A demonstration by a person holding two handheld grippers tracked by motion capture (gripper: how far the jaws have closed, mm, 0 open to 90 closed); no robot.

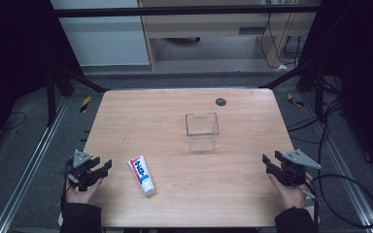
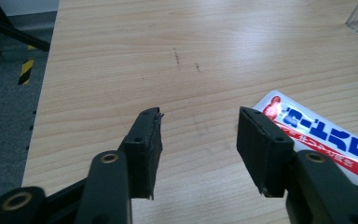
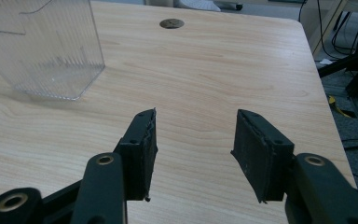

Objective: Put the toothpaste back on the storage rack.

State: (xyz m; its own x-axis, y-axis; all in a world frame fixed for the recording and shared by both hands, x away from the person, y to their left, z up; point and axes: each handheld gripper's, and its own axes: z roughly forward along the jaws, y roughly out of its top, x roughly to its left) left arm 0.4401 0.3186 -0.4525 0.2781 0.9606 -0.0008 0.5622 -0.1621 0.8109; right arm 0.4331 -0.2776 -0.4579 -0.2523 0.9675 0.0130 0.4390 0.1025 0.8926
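Left claw (image 1: 98,171): low over the bench's near-left corner, held in a hand (image 1: 80,191); jaws stand apart with only bare wood between them, nothing gripped. In the left claw view (image 2: 199,140) the 2 black jaws rise from the bottom edge with a wide gap.
Left claw vs tube: tube lies just beside the right-hand jaw in the left claw view, partly hidden behind it; whether they touch, cannot tell.
Tube (image 1: 142,174): white toothpaste tube with blue and red print, lying flat on the bench, near-left of centre, set at a slant; cap end toward the person, crimped end pointing away. Close up (image 2: 326,140): red band and blue lettering along its length.
Bench (image 1: 175,111): light wood top; a few dark scuff marks (image 2: 177,56) ahead of the left claw.
Container (image 1: 202,132): clear ribbed plastic box, upright, open at the top, about mid-bench, well apart from the tube and both claws. In the right claw view it sits at upper left (image 3: 51,51), and looks empty.
Grommet (image 1: 220,101): small dark round disc set in the bench behind the container; also seen from the right claw (image 3: 171,23).
Right claw (image 1: 270,164): low over the bench's near-right edge, held in a hand (image 1: 289,191); jaws apart (image 3: 193,140), bare wood between them, nothing gripped.
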